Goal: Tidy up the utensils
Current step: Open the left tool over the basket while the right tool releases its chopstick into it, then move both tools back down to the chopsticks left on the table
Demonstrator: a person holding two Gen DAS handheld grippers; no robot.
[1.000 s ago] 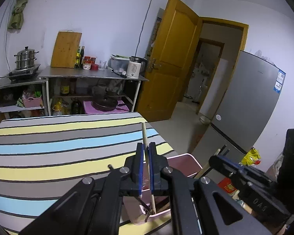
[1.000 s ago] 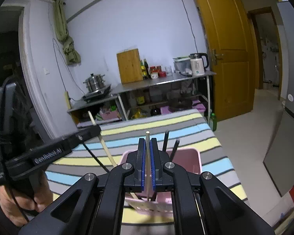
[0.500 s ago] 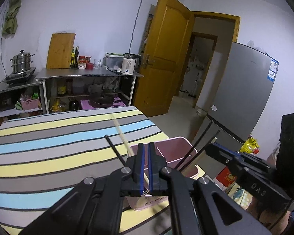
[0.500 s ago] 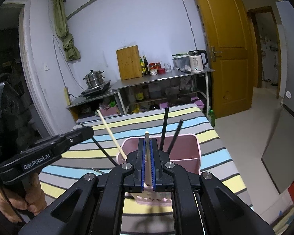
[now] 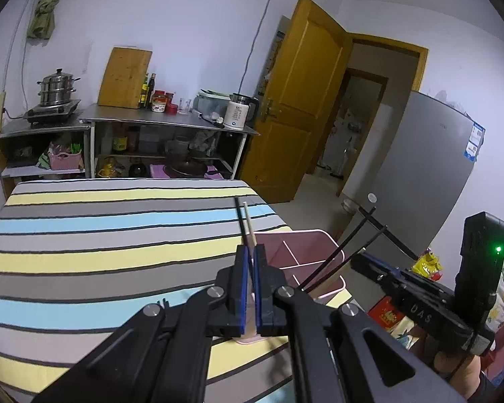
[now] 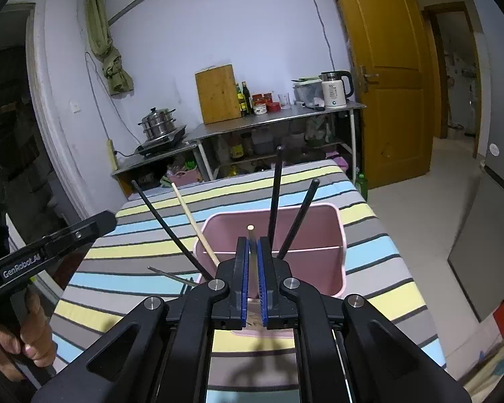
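Observation:
A pink divided utensil bin point(image 5: 305, 252) point(image 6: 322, 231) stands on the striped table near its right edge. Two black chopsticks point(image 6: 275, 194) lean in its far compartment. A wooden chopstick point(image 6: 195, 221) and a black one point(image 6: 164, 221) lean at its left end. My left gripper point(image 5: 251, 252) is shut, with a wooden chopstick point(image 5: 248, 223) and a black one showing between its jaws; whether it grips them I cannot tell. My right gripper point(image 6: 252, 245) is shut on a wooden chopstick point(image 6: 251, 231) held over the bin. It shows in the left wrist view point(image 5: 363, 262).
The striped tablecloth point(image 5: 100, 241) covers the table. A thin dark utensil point(image 6: 171, 275) lies on the cloth left of the bin. Steel shelves point(image 5: 158, 124) with pots, bottles and a kettle stand at the back wall. A grey fridge point(image 5: 420, 181) stands to the right.
The left gripper has swung so the chopsticks now line up between its jaws. The right gripper has come closer over the bin with its wooden chopstick.

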